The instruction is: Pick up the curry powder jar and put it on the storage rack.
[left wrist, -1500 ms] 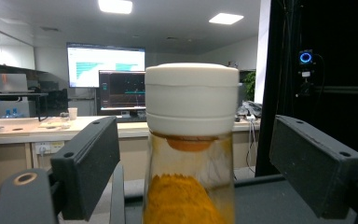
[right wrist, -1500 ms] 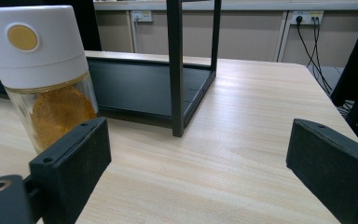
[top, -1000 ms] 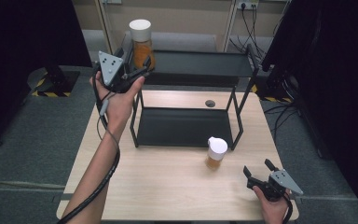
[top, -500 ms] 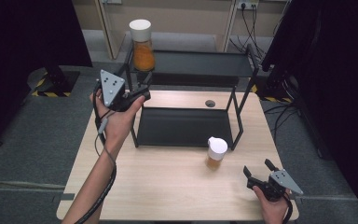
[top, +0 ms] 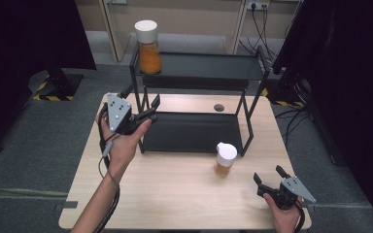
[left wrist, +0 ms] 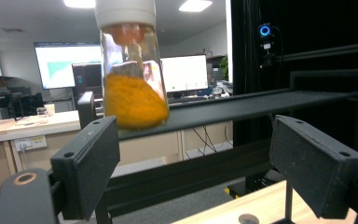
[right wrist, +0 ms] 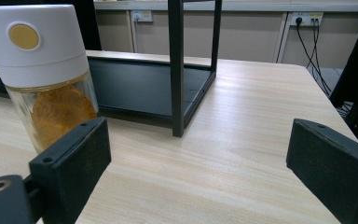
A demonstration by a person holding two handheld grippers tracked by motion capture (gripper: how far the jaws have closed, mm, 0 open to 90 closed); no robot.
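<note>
on a pale wooden table (top: 175,189) stands a black two-tier metal rack (top: 199,131), its lower tray resting on the tabletop and its upper shelf raised on thin posts. a tall glass jar (top: 148,46) with a white lid, part filled with orange powder, stands upright at the left end of the upper shelf. the left gripper (top: 145,109) is held in the person's left hand (top: 121,141) at the rack's front left corner, below the level of that shelf, well apart from the jar above it - its jaws stand spread with nothing between them. in the left gripper view the two black jaws rise wide apart at the bottom, and the jar (left wrist: 130,70) sits on the shelf edge above the left jaw, clear of both. a second, shorter jar (top: 225,159) with a white lid and orange contents stands upright on the tabletop just in front of the rack's front right post. the right gripper (top: 268,178) lies low near the table's front right corner, held in the right hand (top: 284,216), near this jar but not touching it - jaws also spread and empty. in the right gripper view the short jar (right wrist: 46,74) stands behind the left jaw, with bare table between the jaws.
</note>
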